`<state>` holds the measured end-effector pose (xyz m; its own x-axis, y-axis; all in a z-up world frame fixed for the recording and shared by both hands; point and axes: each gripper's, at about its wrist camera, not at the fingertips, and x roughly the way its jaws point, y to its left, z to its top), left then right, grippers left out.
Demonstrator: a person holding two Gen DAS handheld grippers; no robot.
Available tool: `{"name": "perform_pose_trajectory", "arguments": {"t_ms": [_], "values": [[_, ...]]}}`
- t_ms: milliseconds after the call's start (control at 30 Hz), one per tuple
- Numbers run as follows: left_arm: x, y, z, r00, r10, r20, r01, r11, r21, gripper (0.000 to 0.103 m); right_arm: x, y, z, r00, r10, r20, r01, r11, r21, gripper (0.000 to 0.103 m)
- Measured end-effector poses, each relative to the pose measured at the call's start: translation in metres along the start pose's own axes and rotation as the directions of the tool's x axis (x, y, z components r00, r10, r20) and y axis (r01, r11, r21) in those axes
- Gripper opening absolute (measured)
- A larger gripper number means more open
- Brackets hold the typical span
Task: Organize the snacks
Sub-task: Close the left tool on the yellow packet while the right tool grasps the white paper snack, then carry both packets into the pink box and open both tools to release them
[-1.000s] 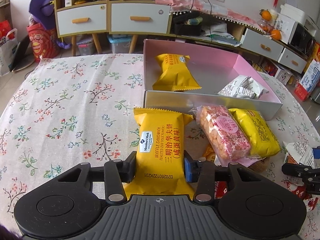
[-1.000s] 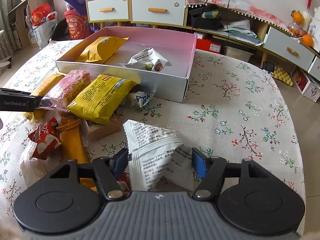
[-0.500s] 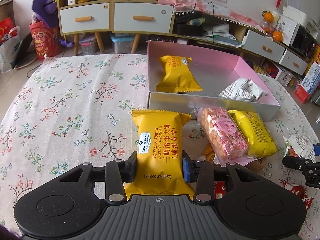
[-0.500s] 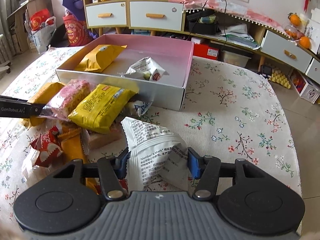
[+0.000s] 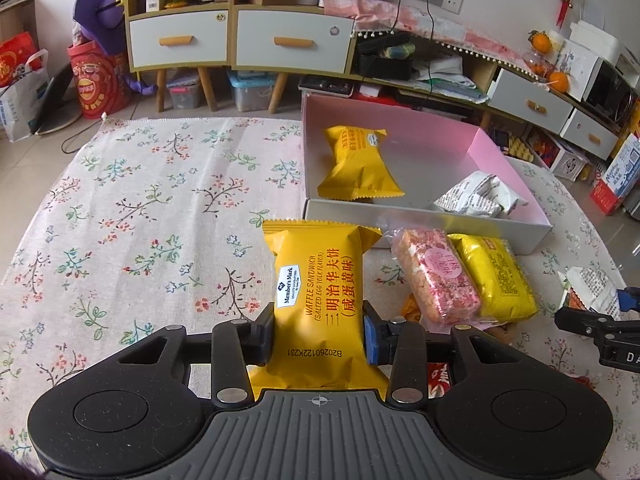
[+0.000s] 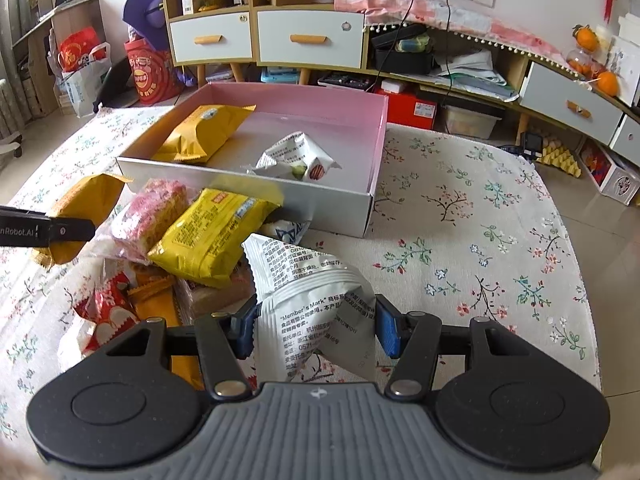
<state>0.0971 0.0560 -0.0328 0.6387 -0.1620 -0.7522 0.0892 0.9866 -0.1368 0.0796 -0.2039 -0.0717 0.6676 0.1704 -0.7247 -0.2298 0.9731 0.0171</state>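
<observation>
Above the floral surface [image 5: 132, 216], with left claw [image 5: 319, 334] clamped on the orange waffle pack [image 5: 320, 300] and right claw [image 6: 316, 330] on the white pouch [image 6: 312, 304], carry both level over the pink box [image 5: 500, 160] wall before releasing

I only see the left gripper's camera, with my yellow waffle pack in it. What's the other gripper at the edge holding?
Observer: The right gripper has just been closing its jaws, and its pads press a white packet with black print.
Child: Is anything hiding behind the pile?
Observer: Yes, a small white-and-blue packet is tucked between the yellow packet and the box wall.
Child: What's on the crumpled packet in the box?
Observer: From this side the crumpled packet shows a green and red picture on its front.
</observation>
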Motion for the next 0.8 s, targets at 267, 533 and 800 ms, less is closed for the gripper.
{"name": "perform_pose_trajectory", "arguments": {"t_ms": [267, 533, 800], "values": [[-0.011, -0.007, 0.007, 0.999, -0.024, 0.023, 0.024, 1.000, -0.005, 0.038, -0.006, 0.005, 0.015, 0.999, 0.021, 0.030, -0.022, 0.999, 0.025, 0.053], [-0.013, -0.016, 0.019, 0.998, -0.046, 0.047, 0.047, 0.999, -0.022, 0.038, -0.008, 0.008, 0.033, 0.997, 0.048, 0.065, -0.053, 0.996, 0.070, 0.054], [-0.003, -0.037, 0.043, 0.993, -0.083, 0.082, 0.086, 0.996, -0.036, 0.038, -0.003, 0.004, 0.053, 0.994, 0.061, 0.094, -0.074, 0.988, 0.137, 0.054]]}}
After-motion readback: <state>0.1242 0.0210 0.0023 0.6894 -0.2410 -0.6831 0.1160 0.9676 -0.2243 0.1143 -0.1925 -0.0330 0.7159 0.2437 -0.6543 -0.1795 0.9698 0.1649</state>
